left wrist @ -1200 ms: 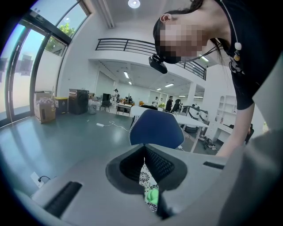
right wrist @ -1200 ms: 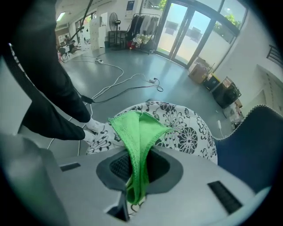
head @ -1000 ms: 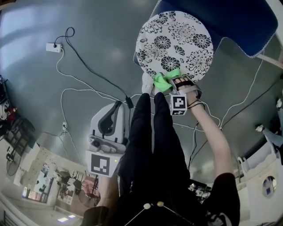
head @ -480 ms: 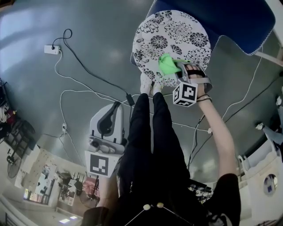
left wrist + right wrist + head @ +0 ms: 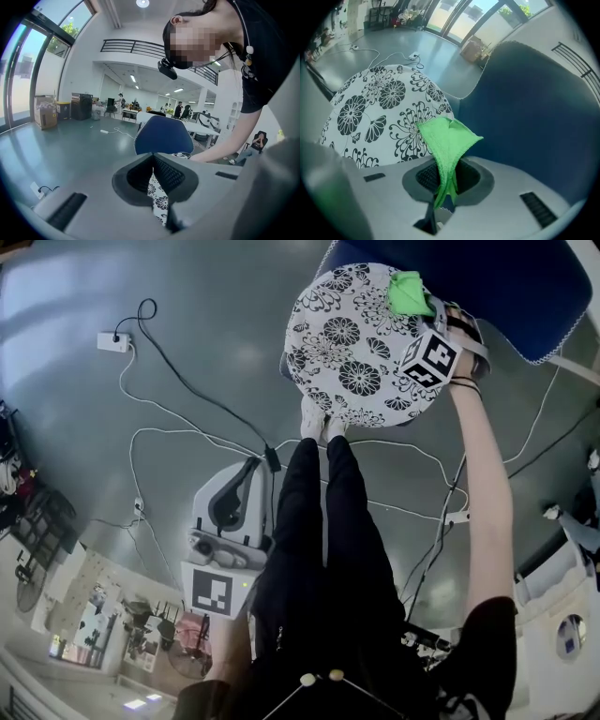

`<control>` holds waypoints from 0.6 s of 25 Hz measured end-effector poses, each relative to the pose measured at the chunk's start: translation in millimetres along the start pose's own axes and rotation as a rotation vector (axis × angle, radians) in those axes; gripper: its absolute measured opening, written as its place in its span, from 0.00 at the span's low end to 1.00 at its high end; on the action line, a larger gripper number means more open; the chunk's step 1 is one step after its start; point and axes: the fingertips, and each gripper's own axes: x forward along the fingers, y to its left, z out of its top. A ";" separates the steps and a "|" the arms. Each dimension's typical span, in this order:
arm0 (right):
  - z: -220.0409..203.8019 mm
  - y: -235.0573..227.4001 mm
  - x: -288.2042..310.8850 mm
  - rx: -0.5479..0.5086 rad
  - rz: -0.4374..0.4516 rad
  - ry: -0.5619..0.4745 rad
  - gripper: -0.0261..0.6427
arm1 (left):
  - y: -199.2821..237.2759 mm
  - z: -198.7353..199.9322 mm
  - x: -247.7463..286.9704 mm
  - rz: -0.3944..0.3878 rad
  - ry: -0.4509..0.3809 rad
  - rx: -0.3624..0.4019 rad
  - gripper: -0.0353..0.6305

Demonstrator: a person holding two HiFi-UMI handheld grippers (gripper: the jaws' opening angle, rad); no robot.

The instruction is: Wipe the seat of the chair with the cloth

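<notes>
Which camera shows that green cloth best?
The right gripper view: the cloth sits close, pinched in the right gripper. Head view shows it small on the seat; the left gripper view, not at all.

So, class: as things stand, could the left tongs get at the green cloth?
Probably not. The left tongs hang shut beside the person's legs, well short of the seat, while the cloth lies at the seat's far edge, clamped in the right tongs.

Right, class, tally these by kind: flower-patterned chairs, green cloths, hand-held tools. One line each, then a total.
flower-patterned chair: 1
green cloth: 1
tools: 2 (left tool, right tool)
Total: 4
</notes>
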 end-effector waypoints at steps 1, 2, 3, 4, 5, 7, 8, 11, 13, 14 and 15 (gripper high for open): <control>-1.8 2.5 3.0 -0.001 0.011 0.007 0.12 | 0.7 -0.8 0.0 0.002 0.001 -0.002 0.06; -2.8 6.9 5.2 0.001 0.023 0.012 0.12 | 1.0 -1.7 0.5 0.004 0.001 -0.005 0.06; -3.4 13.0 6.4 0.002 0.036 0.013 0.12 | 0.7 -2.6 1.4 0.006 0.001 -0.009 0.06; -3.8 20.8 6.6 0.001 0.050 0.012 0.12 | -0.1 -3.3 2.5 0.005 0.002 -0.011 0.06; -4.3 30.3 5.6 -0.004 0.068 0.012 0.12 | -1.1 -3.5 3.5 0.004 0.001 -0.012 0.06; -5.3 53.6 0.7 -0.024 0.114 0.016 0.12 | -2.6 -3.0 4.4 0.000 -0.001 -0.010 0.06; -5.7 67.0 -3.1 -0.035 0.138 0.018 0.12 | -2.6 -2.8 4.4 0.000 -0.002 -0.009 0.06; -6.7 111.2 -18.0 -0.061 0.202 0.008 0.12 | -0.9 -2.4 4.0 0.005 -0.006 -0.008 0.06; -9.4 140.7 -30.1 -0.057 0.237 -0.001 0.12 | -1.7 -2.4 3.9 0.005 -0.007 -0.010 0.06; -11.3 154.3 -36.5 -0.051 0.252 -0.004 0.12 | -2.6 -2.6 4.0 0.004 -0.007 -0.011 0.06; -13.0 166.9 -42.7 -0.046 0.265 -0.005 0.12 | -3.6 -2.9 4.2 0.002 -0.007 -0.011 0.06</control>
